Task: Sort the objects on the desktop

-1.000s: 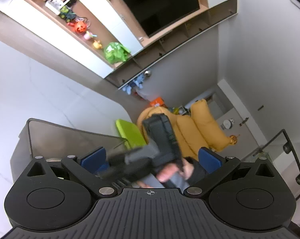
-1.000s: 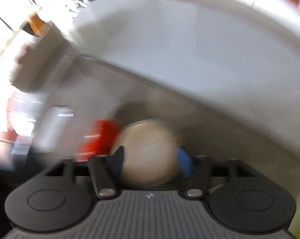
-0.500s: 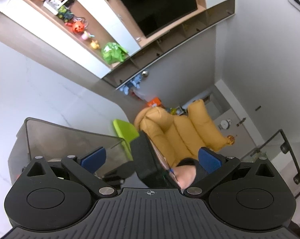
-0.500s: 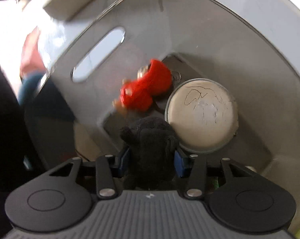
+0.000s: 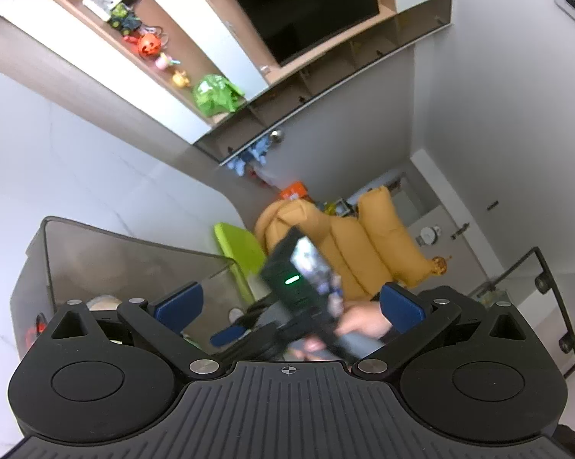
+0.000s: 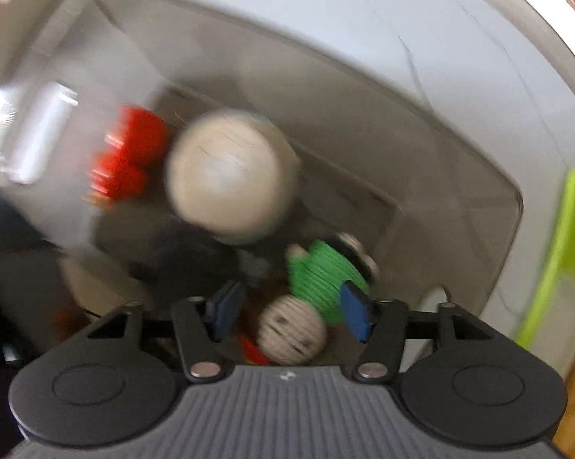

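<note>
Over the gray bin (image 6: 421,160), my right gripper (image 6: 287,311) is hanging with jaws apart, having just been opening, gripping nothing. Below it, a black plush toy (image 6: 180,264) is lying beside the green knitted doll (image 6: 322,275). My left gripper (image 5: 287,304) is standing wide apart, holding nothing.

Your left gripper (image 5: 289,308) is a matte black plastic body with a ribbed grey centre panel marked by a small crosshair, two round raised discs at its sides, and silver pivot screws on angular black link arms. Its fingers (image 5: 177,303) carry flat blue pads. Your right gripper (image 6: 285,311) is built alike: same ribbed panel, same discs, same screws, blue-padded fingers (image 6: 354,315). Your hand (image 5: 364,321) grips its black handle, which shows a small green light.
</note>
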Available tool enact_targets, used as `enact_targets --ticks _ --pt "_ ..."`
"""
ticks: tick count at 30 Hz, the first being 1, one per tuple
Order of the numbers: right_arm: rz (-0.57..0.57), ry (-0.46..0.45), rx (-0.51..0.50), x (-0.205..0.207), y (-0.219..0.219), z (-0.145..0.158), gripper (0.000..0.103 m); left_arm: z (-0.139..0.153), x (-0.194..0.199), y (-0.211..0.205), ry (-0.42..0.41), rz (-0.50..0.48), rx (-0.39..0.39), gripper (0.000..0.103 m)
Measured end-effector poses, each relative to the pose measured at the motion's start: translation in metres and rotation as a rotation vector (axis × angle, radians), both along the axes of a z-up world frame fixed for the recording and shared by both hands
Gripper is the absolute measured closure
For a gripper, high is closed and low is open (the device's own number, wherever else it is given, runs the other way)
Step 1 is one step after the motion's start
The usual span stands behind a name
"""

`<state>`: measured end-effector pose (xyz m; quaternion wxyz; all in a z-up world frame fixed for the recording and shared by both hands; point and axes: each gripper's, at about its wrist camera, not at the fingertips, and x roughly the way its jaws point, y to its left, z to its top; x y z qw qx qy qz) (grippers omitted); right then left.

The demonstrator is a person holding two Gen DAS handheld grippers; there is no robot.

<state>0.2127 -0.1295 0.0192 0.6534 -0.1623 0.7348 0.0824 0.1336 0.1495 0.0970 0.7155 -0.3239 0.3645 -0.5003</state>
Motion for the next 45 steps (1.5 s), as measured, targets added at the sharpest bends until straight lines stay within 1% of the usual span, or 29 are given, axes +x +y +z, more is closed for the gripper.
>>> enact_targets --ticks 2,3,4,8,9,11,12,13,14,15,17,18,19,20,22,23,24,25,26,27,28,31,33,35,36,38,40,43,45 --pt "0.013 0.02 -0.04 -0.002 0.002 -0.016 0.05 0.001 -0.002 0.001 -0.009 -0.002 -0.002 0.0" --pt "0.015 0.024 -0.06 -0.005 0.005 -0.028 0.048 0.002 -0.002 0.001 -0.011 -0.002 -0.003 0.0" --pt "-0.004 0.019 -0.059 -0.005 0.003 -0.031 0.042 0.002 -0.002 0.002 -0.012 -0.002 -0.003 0.0" --pt "-0.089 0.053 -0.012 0.003 -0.004 -0.042 0.038 -0.001 0.0 0.002 -0.001 0.0 -0.004 0.0" --pt "-0.083 0.06 -0.025 0.002 -0.004 -0.047 0.032 -0.002 0.0 0.002 0.001 0.0 -0.003 0.0" --pt "-0.067 0.073 -0.057 -0.001 -0.002 -0.058 0.032 -0.002 0.0 0.002 0.002 0.002 -0.002 0.0" --pt "-0.033 0.053 -0.071 -0.005 0.0 -0.06 0.035 -0.002 0.001 0.003 0.002 0.003 -0.003 0.0" --pt "0.001 0.024 -0.07 -0.01 0.003 -0.056 0.043 -0.002 0.001 0.003 0.003 0.003 -0.003 0.0" --pt "0.035 -0.005 -0.067 -0.014 0.005 -0.052 0.047 -0.002 0.002 0.002 0.004 0.004 -0.004 0.0" --pt "0.069 -0.034 -0.065 -0.019 0.007 -0.048 0.059 -0.003 0.002 0.002 0.006 0.005 -0.003 0.0" --pt "0.072 -0.059 -0.04 -0.02 0.004 -0.039 0.071 -0.003 0.002 0.001 0.009 0.005 0.002 0.0" --pt "0.063 -0.071 -0.025 -0.019 0.002 -0.034 0.08 -0.004 0.002 0.001 0.009 0.004 0.003 0.0" --pt "0.072 -0.095 -0.026 -0.017 0.003 -0.029 0.096 -0.003 0.002 0.001 0.008 0.004 0.003 0.0" --pt "0.084 -0.12 -0.028 -0.016 0.003 -0.024 0.096 -0.003 0.001 0.001 0.007 0.004 0.004 0.0" --pt "0.116 -0.163 -0.064 -0.014 0.006 -0.02 0.095 -0.003 0.001 0.001 0.004 0.004 0.004 0.0" --pt "0.112 -0.163 -0.068 -0.012 0.006 -0.021 0.094 -0.003 0.0 0.002 0.003 0.005 0.005 0.0" --pt "0.085 -0.153 -0.073 -0.01 0.005 -0.022 0.09 -0.003 0.0 0.003 0.001 0.006 0.004 0.0" --pt "0.048 -0.136 -0.078 -0.008 0.002 -0.024 0.081 -0.003 0.0 0.004 0.002 0.009 0.002 0.0" --pt "0.019 -0.122 -0.079 -0.007 0.0 -0.024 0.074 -0.003 0.0 0.005 0.005 0.013 0.0 0.0" --pt "-0.003 -0.113 -0.075 -0.006 -0.003 -0.024 0.06 -0.004 0.001 0.007 0.007 0.017 -0.003 0.0" --pt "-0.026 -0.113 -0.057 -0.006 -0.007 -0.021 0.053 -0.004 0.001 0.008 0.009 0.021 -0.005 0.0" --pt "-0.087 -0.099 -0.031 -0.007 -0.018 -0.016 0.051 -0.006 0.003 0.009 0.02 0.028 -0.008 0.0" --pt "-0.093 -0.088 -0.021 -0.008 -0.02 -0.018 0.051 -0.006 0.003 0.007 0.024 0.026 -0.005 0.0" --pt "-0.111 -0.067 -0.004 -0.008 -0.021 -0.027 0.046 -0.005 0.002 0.005 0.02 0.018 0.002 0.0" --pt "-0.119 -0.051 0.003 -0.007 -0.021 -0.034 0.041 -0.004 0.002 0.005 0.015 0.014 0.004 0.0" --pt "-0.133 -0.019 0.007 -0.005 -0.023 -0.049 0.039 -0.002 0.0 0.004 0.004 0.005 0.007 0.0" --pt "-0.095 -0.05 -0.029 -0.009 -0.017 -0.051 0.049 -0.001 0.0 0.005 -0.002 0.003 0.008 0.0" --pt "0.013 -0.125 -0.077 -0.019 -0.007 -0.045 0.052 -0.002 0.003 0.006 0.007 0.013 0.004 0.0" --pt "0.048 -0.131 -0.093 -0.022 -0.004 -0.044 0.05 -0.003 0.005 0.007 0.016 0.022 0.003 0.0"
